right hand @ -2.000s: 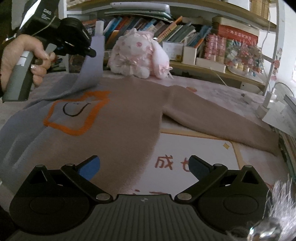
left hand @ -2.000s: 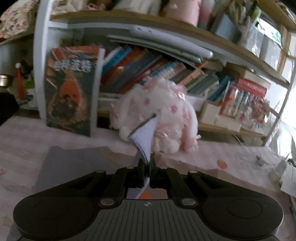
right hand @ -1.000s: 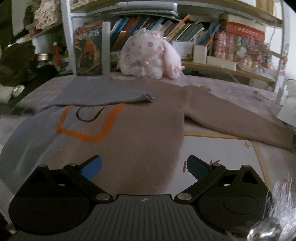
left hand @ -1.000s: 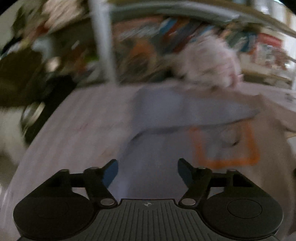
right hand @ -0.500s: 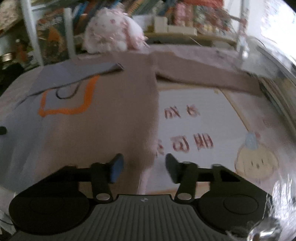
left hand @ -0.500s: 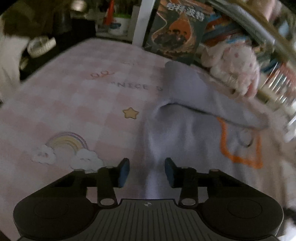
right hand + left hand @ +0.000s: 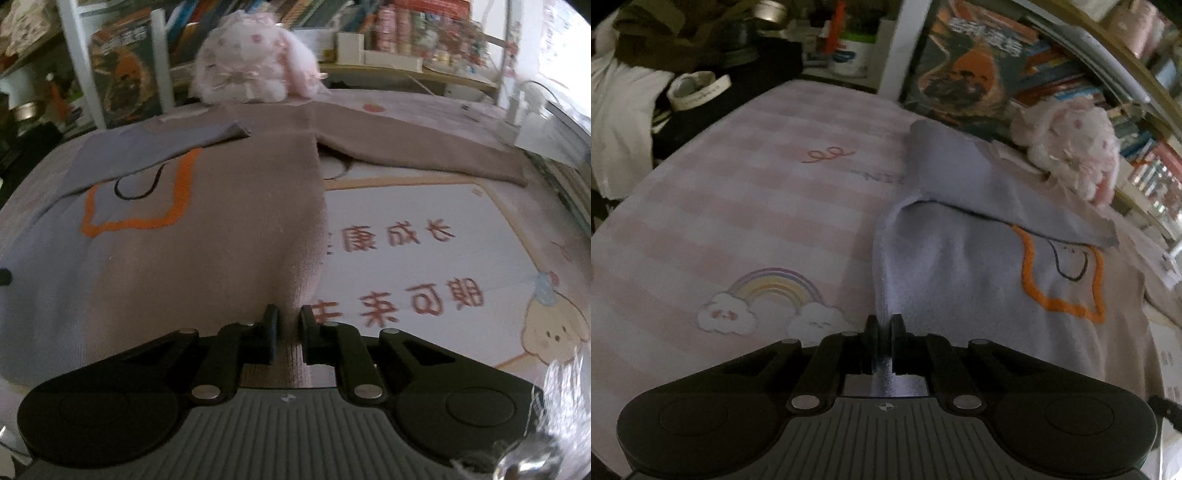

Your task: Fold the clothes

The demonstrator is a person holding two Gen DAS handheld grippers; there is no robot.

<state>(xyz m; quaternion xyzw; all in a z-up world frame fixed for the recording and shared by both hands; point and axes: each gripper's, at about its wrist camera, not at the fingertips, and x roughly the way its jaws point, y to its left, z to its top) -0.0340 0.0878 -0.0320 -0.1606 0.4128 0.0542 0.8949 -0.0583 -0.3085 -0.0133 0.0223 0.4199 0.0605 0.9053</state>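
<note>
A sweater (image 7: 229,236) is spread flat on the bed cover (image 7: 746,206), its long axis running from the near edge to the bookshelf (image 7: 332,22) at the far edge. One sleeve (image 7: 155,147) is folded across the chest; the other (image 7: 424,147) is stretched sideways. A plush rabbit (image 7: 251,70) sits at the collar. The hem is pinched by the left gripper (image 7: 884,328); the right gripper (image 7: 286,325) is closing on it.

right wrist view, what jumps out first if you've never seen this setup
The sweater, grey-blue on one half and tan on the other with an orange outline on its chest, is spread across the pink mat. One sleeve lies folded over the chest; the tan sleeve stretches out. A pink plush bunny sits behind it by the bookshelf.
</note>
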